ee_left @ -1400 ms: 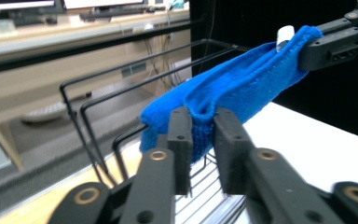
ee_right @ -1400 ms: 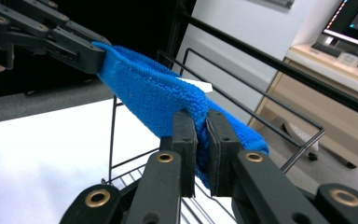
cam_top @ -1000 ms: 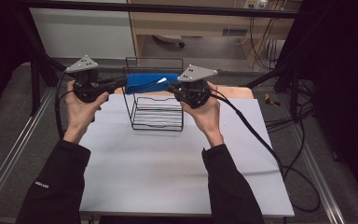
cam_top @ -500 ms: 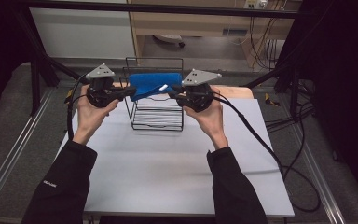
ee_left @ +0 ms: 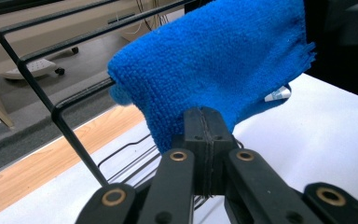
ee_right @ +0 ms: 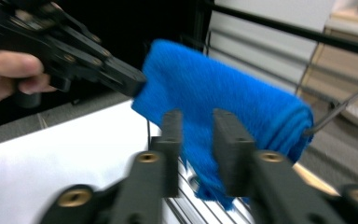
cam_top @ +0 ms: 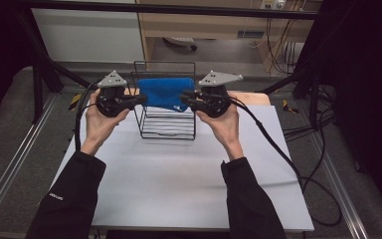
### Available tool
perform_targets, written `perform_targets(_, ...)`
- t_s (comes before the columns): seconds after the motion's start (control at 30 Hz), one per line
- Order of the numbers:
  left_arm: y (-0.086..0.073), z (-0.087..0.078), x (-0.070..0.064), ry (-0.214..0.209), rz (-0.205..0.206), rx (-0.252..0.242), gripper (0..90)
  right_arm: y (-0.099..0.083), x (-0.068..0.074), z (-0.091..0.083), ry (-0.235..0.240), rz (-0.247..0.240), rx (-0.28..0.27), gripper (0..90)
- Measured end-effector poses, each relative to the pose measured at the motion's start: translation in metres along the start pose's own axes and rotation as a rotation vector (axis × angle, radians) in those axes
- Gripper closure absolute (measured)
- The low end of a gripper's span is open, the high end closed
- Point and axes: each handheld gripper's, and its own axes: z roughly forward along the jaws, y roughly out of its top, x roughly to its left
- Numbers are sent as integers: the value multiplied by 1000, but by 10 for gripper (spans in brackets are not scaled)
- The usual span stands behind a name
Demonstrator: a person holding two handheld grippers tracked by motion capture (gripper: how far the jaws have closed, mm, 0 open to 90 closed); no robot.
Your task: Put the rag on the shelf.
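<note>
A folded blue terry cloth [cam_top: 165, 91] hangs over the top rail of a black wire rack [cam_top: 168, 130] that stands at the far middle of the white bench [cam_top: 179, 184]. The left gripper [cam_top: 140, 99] has its jaws pressed together on the cloth's left edge, pinching it. The right gripper [cam_top: 183, 98] sits at the cloth's right edge with its jaws spread apart, the cloth just ahead of them. In the right gripper view the left gripper [ee_right: 137, 83] meets the cloth [ee_right: 223, 112] from the opposite side.
</note>
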Motion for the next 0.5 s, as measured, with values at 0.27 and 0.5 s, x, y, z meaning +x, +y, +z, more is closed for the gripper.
perform_targets(0.27,-9,4,2,3,-9,3,900,-22,-8,18,-38,39,37,835)
perform_targets(0.5,-23,-8,-2,-8,-19,25,788,-27,-6,-12,-13,85,-41,557)
